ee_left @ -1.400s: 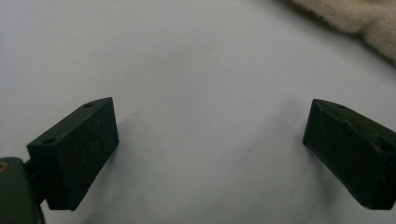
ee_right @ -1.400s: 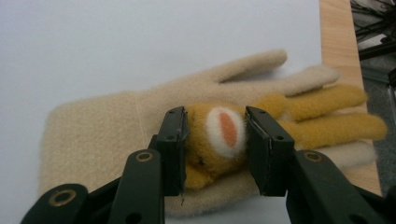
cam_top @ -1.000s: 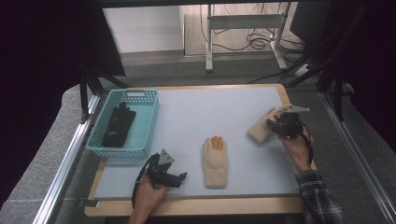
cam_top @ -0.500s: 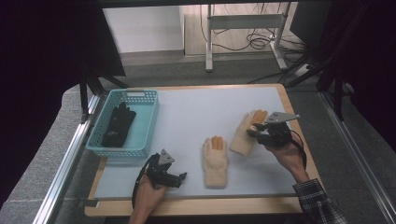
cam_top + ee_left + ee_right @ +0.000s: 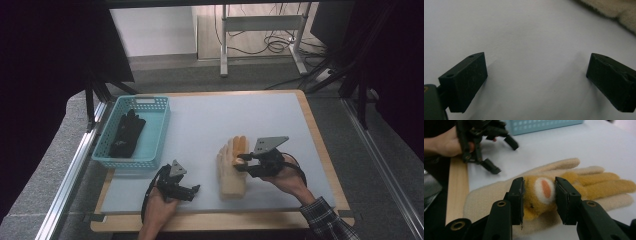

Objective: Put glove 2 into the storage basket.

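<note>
Orange glove (image 5: 544, 192) clamped in right tongs (image 5: 539, 195), left tongs (image 5: 536, 82) spread, no readable writing.

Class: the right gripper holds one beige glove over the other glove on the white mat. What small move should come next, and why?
Probably lower the held glove onto the lying glove and line them up. The right gripper is shut on it directly above the other, fingers pointing the same way. The left gripper rests open on the mat, free to help.
</note>
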`<state>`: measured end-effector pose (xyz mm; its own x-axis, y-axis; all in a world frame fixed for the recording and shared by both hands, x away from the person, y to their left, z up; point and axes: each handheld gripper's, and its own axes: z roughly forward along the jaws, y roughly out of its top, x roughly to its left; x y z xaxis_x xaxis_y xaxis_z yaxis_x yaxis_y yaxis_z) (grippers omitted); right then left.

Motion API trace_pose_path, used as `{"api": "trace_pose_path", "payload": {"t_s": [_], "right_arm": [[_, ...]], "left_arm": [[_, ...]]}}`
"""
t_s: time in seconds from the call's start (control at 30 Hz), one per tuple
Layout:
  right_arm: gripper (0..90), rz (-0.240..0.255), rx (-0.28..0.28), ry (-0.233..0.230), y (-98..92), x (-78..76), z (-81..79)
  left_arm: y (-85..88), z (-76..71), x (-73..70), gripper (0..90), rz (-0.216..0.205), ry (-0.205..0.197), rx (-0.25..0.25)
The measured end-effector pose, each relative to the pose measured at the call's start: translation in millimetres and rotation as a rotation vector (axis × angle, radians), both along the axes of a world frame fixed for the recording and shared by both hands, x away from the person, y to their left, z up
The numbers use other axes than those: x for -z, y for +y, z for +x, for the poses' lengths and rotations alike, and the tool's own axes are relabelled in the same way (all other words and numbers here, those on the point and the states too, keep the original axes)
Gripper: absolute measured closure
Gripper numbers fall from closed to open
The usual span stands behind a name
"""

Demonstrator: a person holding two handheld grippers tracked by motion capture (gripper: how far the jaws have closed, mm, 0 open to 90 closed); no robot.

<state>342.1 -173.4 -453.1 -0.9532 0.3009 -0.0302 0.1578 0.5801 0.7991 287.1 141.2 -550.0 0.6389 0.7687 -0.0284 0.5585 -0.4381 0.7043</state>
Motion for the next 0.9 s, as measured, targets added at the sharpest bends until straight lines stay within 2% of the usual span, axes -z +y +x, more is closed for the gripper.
{"api": "trace_pose_path", "payload": {"t_s": [0.2,0.3,0.4,0.47,0.57,0.6,0.63,0.73,0.8,0.83,0.9], "right_arm": [[59.6,-0.065,-0.108,0.019,16.1,15.6,5.4],[59.5,-0.077,-0.125,0.022,17.8,20.1,9.1],[56.3,-0.096,-0.129,0.043,20.1,26.9,15.7],[51.2,-0.095,-0.119,0.054,20.2,30.4,18.1],[43.3,-0.053,-0.092,0.053,14.3,27.0,16.9],[41.5,-0.038,-0.037,0.04,7.2,21.7,16.0],[41.5,-0.038,-0.037,0.04,7.2,21.7,16.0],[42.6,-0.018,0.034,0.057,-6.3,17.9,15.9],[47.8,-0.018,0.086,0.068,-18.2,19.9,14.7],[47.8,-0.018,0.086,0.068,-18.2,19.9,14.7],[53.3,-0.02,0.124,0.086,-25.1,23.8,12.5]], "left_arm": [[0.1,0.1,0.0,3.6,0.001,-0.002,0.001],[0.1,0.1,0.0,3.6,0.001,-0.002,0.001],[0.3,0.1,-0.1,3.6,0.003,-0.001,0.003],[0.3,0.1,-0.1,3.6,0.003,-0.001,0.003],[0.2,0.1,-0.1,3.6,0.002,-0.001,0.003],[0.1,0.1,0.0,3.6,0.001,-0.002,0.002],[0.1,0.1,0.0,3.6,0.001,-0.002,0.002],[0.2,0.2,0.0,3.6,0.003,-0.001,0.003],[0.1,0.2,0.1,3.6,0.001,-0.001,0.002],[0.1,0.2,0.1,3.6,0.001,-0.002,0.002],[0.3,0.2,0.0,3.6,0.003,-0.001,0.003]]}}
